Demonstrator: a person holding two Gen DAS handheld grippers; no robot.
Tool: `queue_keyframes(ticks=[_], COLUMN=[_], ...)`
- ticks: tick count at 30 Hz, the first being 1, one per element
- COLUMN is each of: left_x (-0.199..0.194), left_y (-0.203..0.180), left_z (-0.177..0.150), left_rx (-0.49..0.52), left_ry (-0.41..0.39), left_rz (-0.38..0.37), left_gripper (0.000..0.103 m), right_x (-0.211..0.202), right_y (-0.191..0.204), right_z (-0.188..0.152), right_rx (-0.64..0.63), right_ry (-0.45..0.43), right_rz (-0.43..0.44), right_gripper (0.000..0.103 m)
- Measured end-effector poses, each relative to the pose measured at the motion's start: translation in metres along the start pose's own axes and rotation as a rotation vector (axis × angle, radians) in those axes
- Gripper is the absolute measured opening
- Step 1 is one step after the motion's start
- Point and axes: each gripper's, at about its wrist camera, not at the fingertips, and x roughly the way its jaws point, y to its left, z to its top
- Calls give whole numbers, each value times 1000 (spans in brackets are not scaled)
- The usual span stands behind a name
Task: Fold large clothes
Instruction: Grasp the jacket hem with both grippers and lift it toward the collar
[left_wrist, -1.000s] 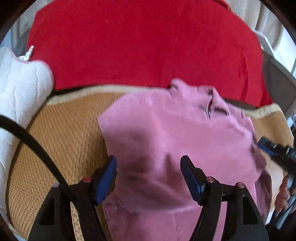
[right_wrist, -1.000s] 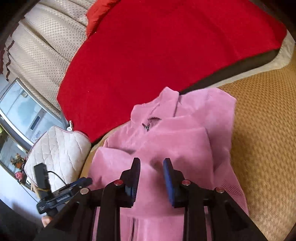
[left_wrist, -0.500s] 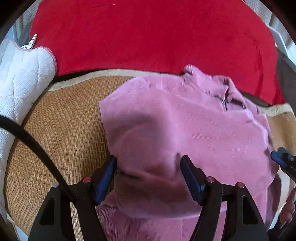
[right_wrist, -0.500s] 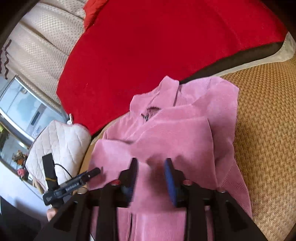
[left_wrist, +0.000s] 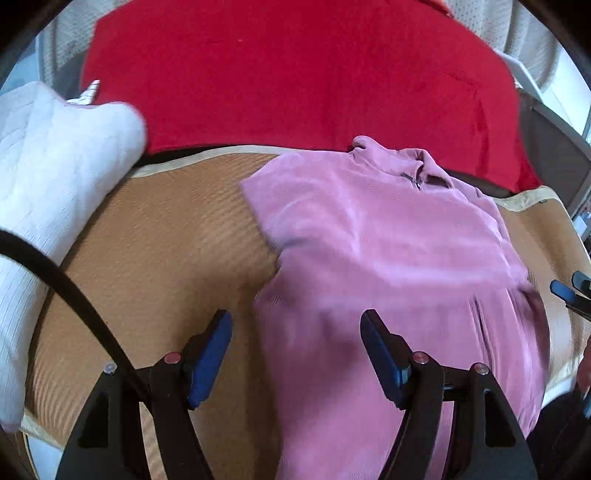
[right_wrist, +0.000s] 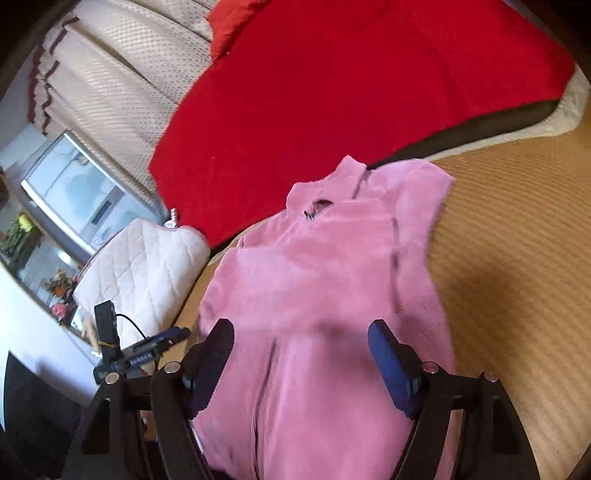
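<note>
Your left gripper (left_wrist: 295, 332) has its jaws spread wide, nothing pinched. Its blue pads (left_wrist: 210, 354) hang over the near left edge of the pink garment (left_wrist: 388, 258); one finger sits over bare mat, the other over the cloth. Contact with the fabric can't be judged; the frame is blurred there.

Your right gripper (right_wrist: 301, 339) has its jaws opening right now, wide apart. The pink garment (right_wrist: 321, 280) lies below and between the fingers, but the pads are not pressing on it. No grip on either side.

The garment lies spread on the woven tan mat (left_wrist: 166, 240), collar and short zip (left_wrist: 415, 179) at the far end, near the red blanket (left_wrist: 295, 74). The sides look folded inward over the front, with a long ribbed lower part running back toward you. In the right wrist view its far corner (right_wrist: 439, 177) reaches onto the mat (right_wrist: 517, 258), and the collar nearly touches the red blanket (right_wrist: 351, 92).

A white quilted cushion (left_wrist: 48, 177) sits on the mat's left side, well apart from the garment. A black cable (left_wrist: 59, 280) crosses in front of it. In the right wrist view your left gripper (right_wrist: 147, 350) shows beside the cushion (right_wrist: 144, 269). Curtains (right_wrist: 122, 81) hang behind the blanket.
</note>
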Motion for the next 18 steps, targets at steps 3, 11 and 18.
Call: queue_keyframes(ticks=[3,11,18], left_x=[-13,-13,-8], left_y=[12,22,21], left_z=[-35,-113,-150], left_rx=[3,-50,-124], left_ry=[7,115,191], left_rz=[-13,-127,-188], left_gripper=[73,58,48], right_x=[-34,-51,-28], right_y=[-18,-72,-54], right_z=[-32,-83,-110], right_rx=[0,138,143], right_ry=[10,48,146], right_rz=[-24,-23,85], right_gripper=[78,78,78])
